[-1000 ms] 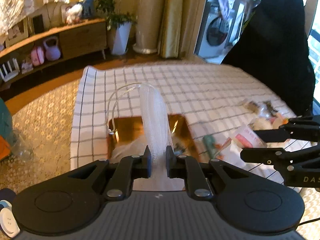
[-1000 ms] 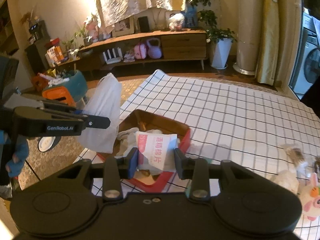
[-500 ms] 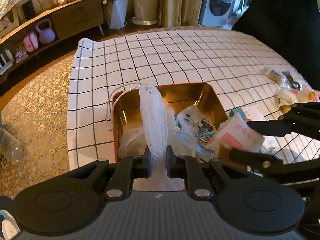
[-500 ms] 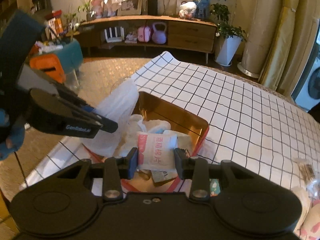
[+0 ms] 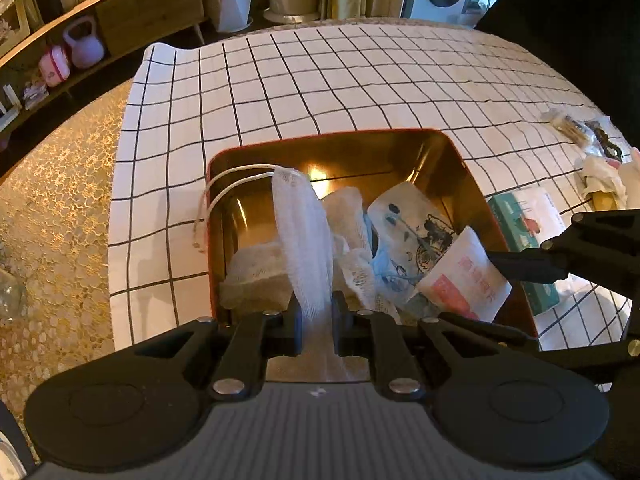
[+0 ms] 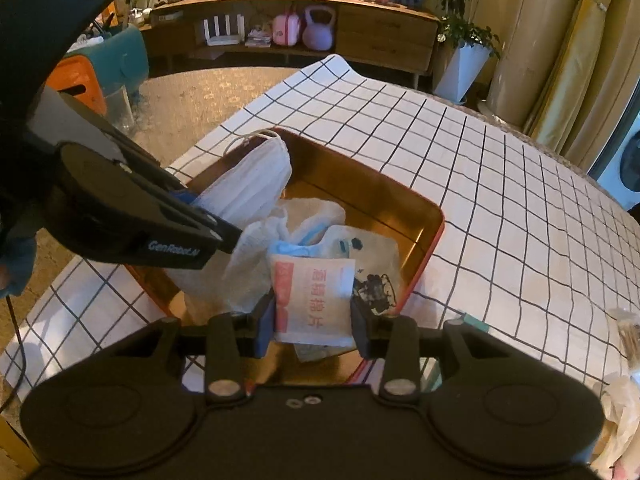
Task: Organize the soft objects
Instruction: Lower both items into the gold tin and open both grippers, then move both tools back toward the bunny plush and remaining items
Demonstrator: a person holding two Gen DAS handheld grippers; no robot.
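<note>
A red tin tray (image 5: 360, 142) with a gold inside sits on the checked cloth and holds several soft items, among them a printed pouch (image 5: 412, 224) and gauze. My left gripper (image 5: 316, 320) is shut on a white face mask (image 5: 304, 240), which hangs edge-on over the tray's left half with its ear loops over the rim. In the right wrist view the mask (image 6: 248, 188) reaches into the tray (image 6: 400, 196) from the left. My right gripper (image 6: 314, 320) is shut on a white and red packet (image 6: 314, 300), held low over the tray's near right corner; the left wrist view also shows the packet (image 5: 464, 280).
A green and white box (image 5: 524, 240) lies on the cloth just right of the tray. Small wrapped items (image 5: 600, 172) lie further right. The cloth's left edge (image 5: 120, 208) drops to a patterned carpet. A shelf unit (image 6: 280, 20) stands beyond.
Both grippers have come down and tilted toward the tray. The mask and the packet, earlier held above and before it, now hang low over its contents. Neither grip has changed.
</note>
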